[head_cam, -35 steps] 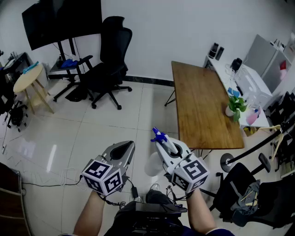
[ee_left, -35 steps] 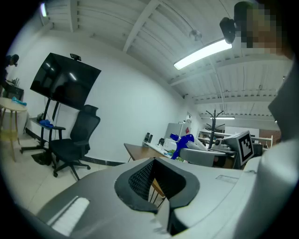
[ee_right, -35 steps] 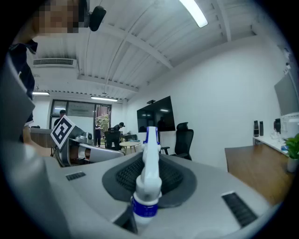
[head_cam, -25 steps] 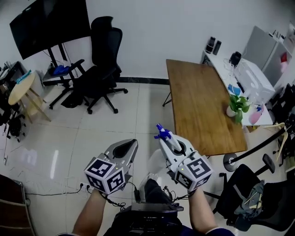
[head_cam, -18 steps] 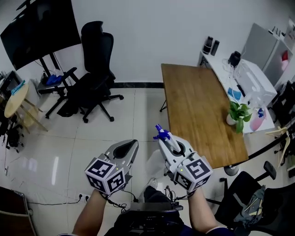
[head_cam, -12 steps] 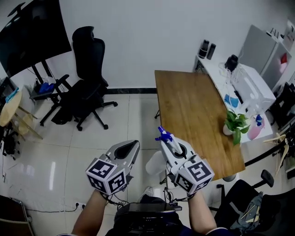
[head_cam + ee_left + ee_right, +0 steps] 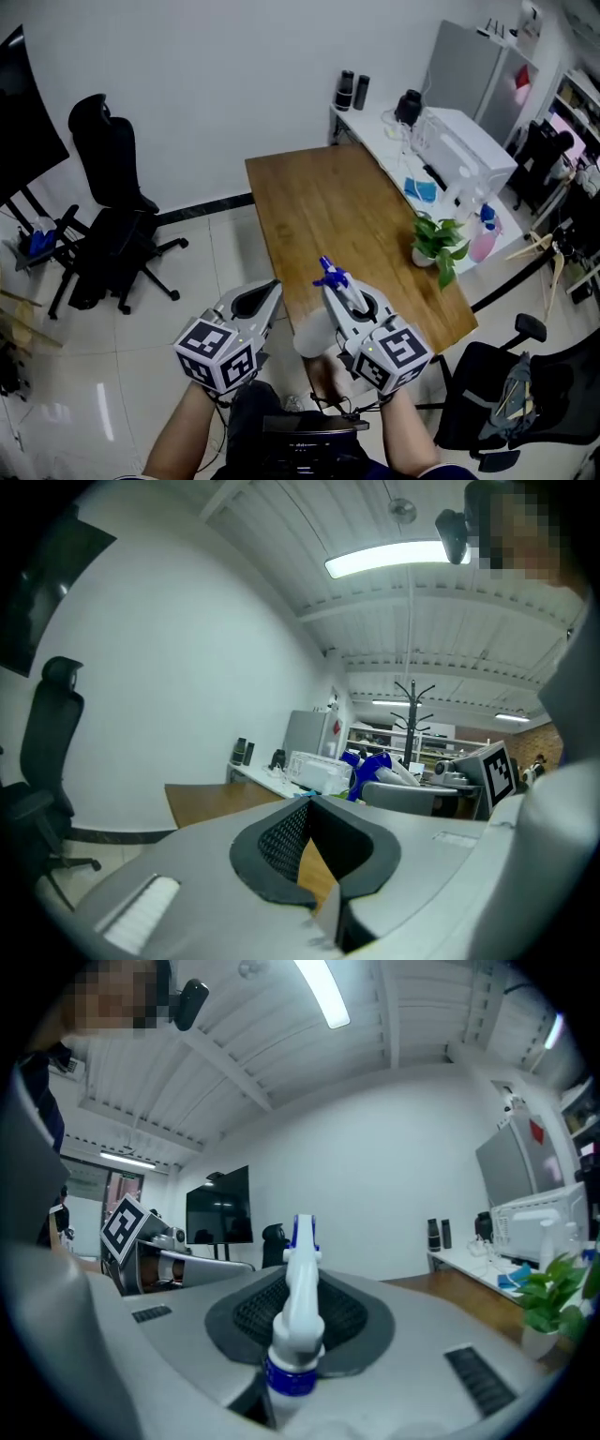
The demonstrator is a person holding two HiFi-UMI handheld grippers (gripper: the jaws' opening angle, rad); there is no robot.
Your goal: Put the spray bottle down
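A spray bottle with a blue trigger head and a pale translucent body stands upright in my right gripper, which is shut on its neck. In the right gripper view the bottle's white neck and blue collar rise between the dark pads. The bottle hangs over the near end of the long wooden table. My left gripper is level beside it on the left, jaws together and empty, off the table's left edge. From the left gripper view, the blue head shows at the right.
A potted plant stands at the table's right edge. Behind it a white side bench holds a white appliance and a pink bottle. Two dark bottles stand at the wall. A black office chair is left, another lower right.
Both grippers have travelled forward together toward the wooden table, which now lies just under and ahead of them. The office chair and screen have slid off to the left. The grip on the bottle is unchanged.
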